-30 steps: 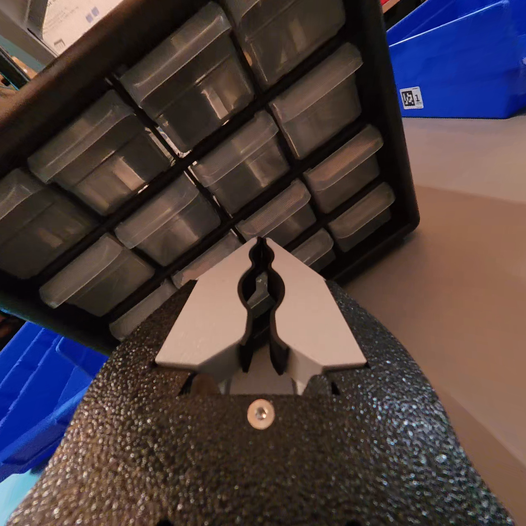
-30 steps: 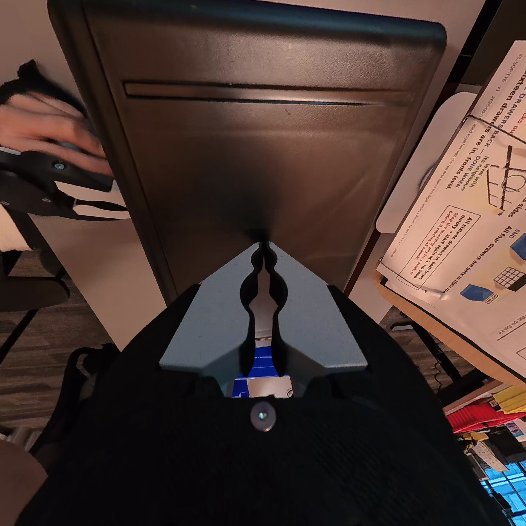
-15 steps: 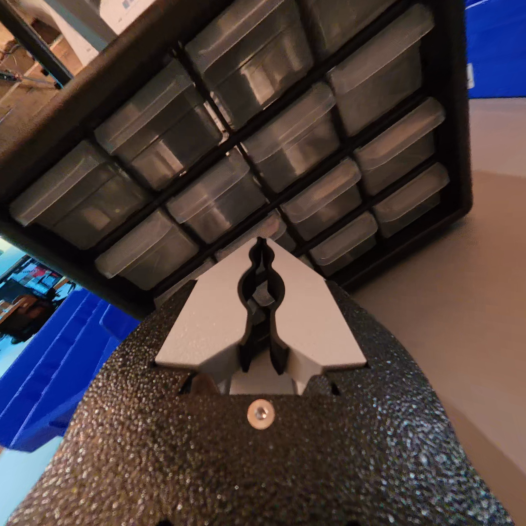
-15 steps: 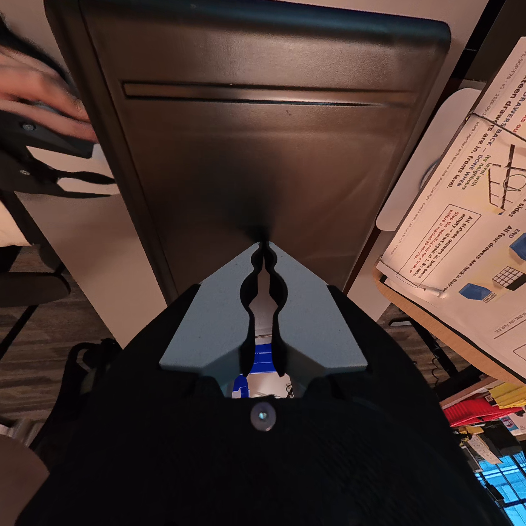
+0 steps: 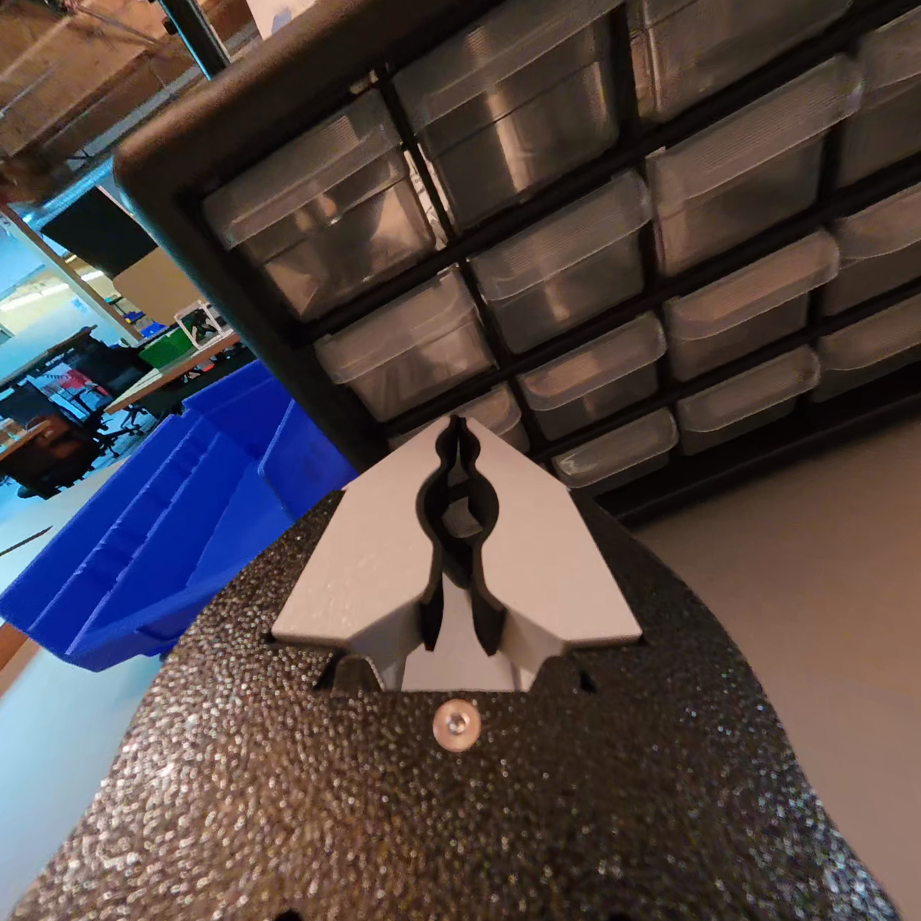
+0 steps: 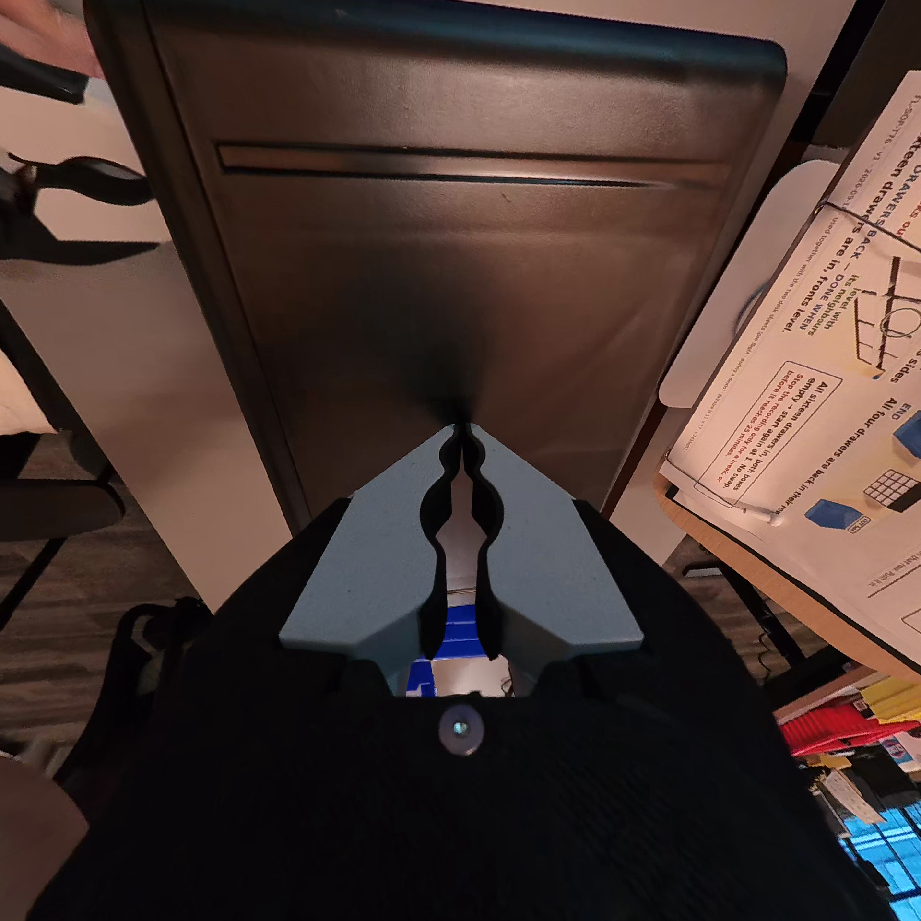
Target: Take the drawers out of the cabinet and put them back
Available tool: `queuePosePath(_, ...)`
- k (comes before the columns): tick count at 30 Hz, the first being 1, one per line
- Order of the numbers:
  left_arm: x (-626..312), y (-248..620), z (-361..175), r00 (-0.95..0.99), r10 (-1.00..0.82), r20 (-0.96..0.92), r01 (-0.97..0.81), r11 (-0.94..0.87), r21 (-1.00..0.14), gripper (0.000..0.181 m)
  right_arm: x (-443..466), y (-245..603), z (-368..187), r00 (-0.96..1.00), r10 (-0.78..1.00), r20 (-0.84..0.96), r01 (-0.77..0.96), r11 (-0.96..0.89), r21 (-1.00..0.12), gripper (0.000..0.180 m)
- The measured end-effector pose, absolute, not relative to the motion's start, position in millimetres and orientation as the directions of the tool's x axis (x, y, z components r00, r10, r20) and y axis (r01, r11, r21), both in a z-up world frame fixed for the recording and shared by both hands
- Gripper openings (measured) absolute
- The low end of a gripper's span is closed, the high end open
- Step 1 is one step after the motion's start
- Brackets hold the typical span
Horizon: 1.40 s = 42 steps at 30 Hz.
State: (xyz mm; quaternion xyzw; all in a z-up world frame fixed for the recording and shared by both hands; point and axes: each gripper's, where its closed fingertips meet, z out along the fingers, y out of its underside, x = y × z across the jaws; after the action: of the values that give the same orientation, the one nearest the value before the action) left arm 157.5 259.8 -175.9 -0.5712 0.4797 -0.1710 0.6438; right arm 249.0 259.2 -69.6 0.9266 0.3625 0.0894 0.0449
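The black cabinet (image 5: 209, 234) stands on the grey table with several clear plastic drawers (image 5: 324, 239) pushed into its front grid. My left gripper (image 5: 459, 423) is shut and empty, its tips just in front of the bottom-left drawers (image 5: 491, 418). In the right wrist view I look down on the cabinet's flat black top (image 6: 448, 249). My right gripper (image 6: 461, 427) is shut and empty, its tips pressed against that top panel.
A blue bin (image 5: 164, 518) sits left of the cabinet. Bare grey table (image 5: 797, 573) lies to the right of my left gripper. A printed instruction sheet (image 6: 822, 379) rests on a board right of the cabinet. A hand with the other gripper (image 6: 40, 60) shows at the far left.
My left gripper has swung left along the cabinet front, so the left edge and the blue bin have come into view. The right gripper has stayed on the cabinet top.
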Motion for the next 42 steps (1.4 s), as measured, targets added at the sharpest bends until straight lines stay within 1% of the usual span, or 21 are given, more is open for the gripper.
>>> queuePosePath(6, 153, 259, -169, 0.479, -0.773, -0.415, -0.315, 0.289, -0.904, 0.000, 249, 259, -69, 0.718, 0.678, 0.157, 0.662, -0.735, 0.146, 0.000)
queuePosePath(12, 150, 262, -179, 0.470, -0.777, -0.420, -0.351, 0.272, -0.896, 0.000, 250, 260, -69, 0.722, 0.671, 0.171, 0.656, -0.741, 0.140, 0.000)
queuePosePath(15, 153, 266, -176, 0.478, -0.776, -0.411, -0.333, 0.273, -0.902, 0.000, 250, 260, -69, 0.716, 0.668, 0.200, 0.655, -0.743, 0.137, 0.000)
queuePosePath(17, 153, 267, -174, 0.479, -0.774, -0.414, -0.338, 0.272, -0.901, 0.000, 250, 260, -69, 0.722, 0.657, 0.216, 0.648, -0.752, 0.122, 0.000)
queuePosePath(20, 149, 258, -169, 0.464, -0.801, -0.378, -0.300, 0.259, -0.918, 0.000, 250, 260, -69, 0.734, 0.633, 0.245, 0.633, -0.769, 0.087, 0.000)
queuePosePath(23, 141, 243, -172, 0.399, -0.850, -0.343, -0.288, 0.239, -0.927, 0.000, 251, 261, -68, 0.710, 0.631, 0.314, 0.658, -0.753, 0.026, 0.000)
queuePosePath(25, 134, 232, -177, 0.327, -0.888, -0.324, -0.298, 0.228, -0.927, 0.000, 252, 256, -67, 0.682, 0.618, 0.391, 0.680, -0.733, -0.029, 0.000)
queuePosePath(26, 130, 230, -179, 0.292, -0.901, -0.320, -0.313, 0.226, -0.922, 0.000, 254, 253, -64, 0.669, 0.598, 0.441, 0.689, -0.721, -0.067, 0.007)
queuePosePath(27, 126, 229, -181, 0.262, -0.913, -0.313, -0.327, 0.221, -0.919, 0.000, 256, 251, -59, 0.664, 0.560, 0.496, 0.693, -0.710, -0.126, 0.019)
queuePosePath(28, 121, 230, -182, 0.244, -0.924, -0.295, -0.336, 0.205, -0.919, 0.000, 257, 247, -53, 0.675, 0.504, 0.539, 0.686, -0.699, -0.204, 0.024)
queuePosePath(30, 112, 236, -180, 0.228, -0.948, -0.221, -0.329, 0.138, -0.934, 0.000, 259, 236, -40, 0.733, 0.373, 0.569, 0.639, -0.663, -0.390, 0.032)
queuePosePath(33, 101, 244, -173, 0.202, -0.973, -0.112, -0.298, 0.048, -0.953, 0.006, 268, 206, -23, 0.845, 0.171, 0.506, 0.503, -0.575, -0.645, 0.049)
queuePosePath(36, 94, 253, -167, 0.178, -0.982, -0.070, -0.272, 0.019, -0.962, 0.012, 273, 172, -17, 0.936, 0.034, 0.350, 0.328, -0.437, -0.837, 0.068)
queuePosePath(38, 92, 264, -162, 0.185, -0.980, -0.074, -0.262, 0.024, -0.965, 0.016, 269, 154, -18, 0.968, -0.005, 0.251, 0.234, -0.338, -0.911, 0.078)
queuePosePath(40, 92, 276, -155, 0.207, -0.974, -0.088, -0.243, 0.036, -0.969, 0.023, 269, 139, -24, 0.977, -0.055, 0.206, 0.184, -0.270, -0.945, 0.082)
queuePosePath(42, 96, 288, -147, 0.232, -0.970, -0.078, -0.208, 0.029, -0.978, 0.030, 278, 125, -32, 0.969, -0.163, 0.188, 0.154, -0.201, -0.967, 0.095)
